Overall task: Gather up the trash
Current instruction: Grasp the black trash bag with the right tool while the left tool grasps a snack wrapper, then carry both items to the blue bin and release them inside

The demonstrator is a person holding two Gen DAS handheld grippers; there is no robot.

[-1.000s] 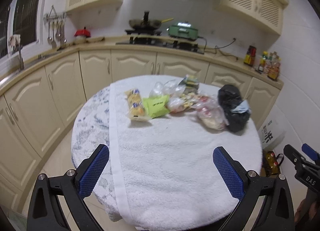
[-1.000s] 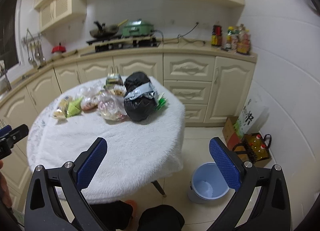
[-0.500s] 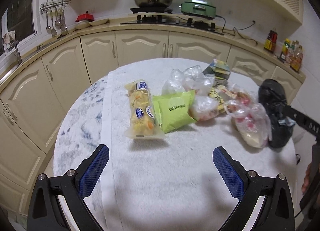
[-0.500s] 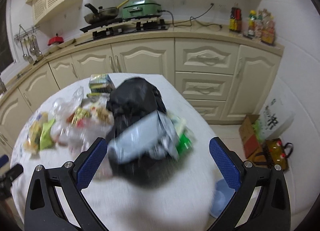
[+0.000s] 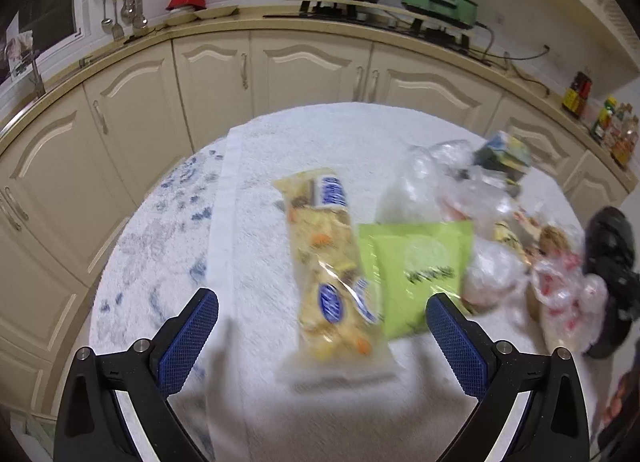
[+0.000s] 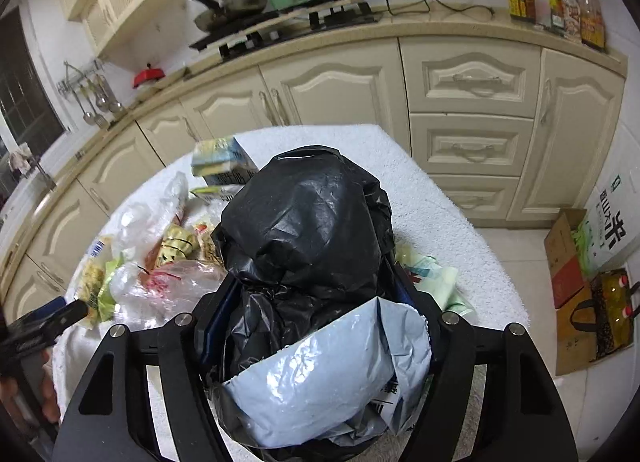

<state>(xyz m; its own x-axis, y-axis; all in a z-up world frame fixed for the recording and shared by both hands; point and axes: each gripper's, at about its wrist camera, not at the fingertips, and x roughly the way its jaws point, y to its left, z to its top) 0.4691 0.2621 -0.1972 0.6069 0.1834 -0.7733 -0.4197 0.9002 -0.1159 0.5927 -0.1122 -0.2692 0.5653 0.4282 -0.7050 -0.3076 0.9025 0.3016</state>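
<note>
- Presently, I am closing my right gripper (image 6: 316, 326) around the black trash bag (image 6: 308, 230); its jaws have just been narrowing, and the bag, with a pale grey mailer pouch (image 6: 332, 378) lying against its near side, is filling the gap between them. Whether the pads are already pressing on the plastic I cannot tell, as the bag is covering them.
- The bag is standing on the towel-covered round table (image 6: 452, 222), near its right-hand edge, rising straight ahead of my right fingers.
- I am holding my left gripper (image 5: 320, 338) wide, with nothing between its blue pads (image 5: 188, 338).
- A yellow snack packet (image 5: 332, 262) is lying directly ahead of the left fingers, its long axis running away from me and slightly leftward. A green packet (image 5: 420, 266) is touching its right edge.
- Judgement: the left hand is the nearer one for the snack packet; gripping across its narrow width suits the present heading.
- Clear plastic bags (image 5: 492, 230) and a small carton (image 6: 222, 164) are piled between the green packet and the black bag.
- The left view is smeared, so packet lettering is unreadable. The bag's base and what is beneath the pouch are hidden. A person's hand (image 6: 48, 390) is only partly showing at the right view's left edge.
</note>
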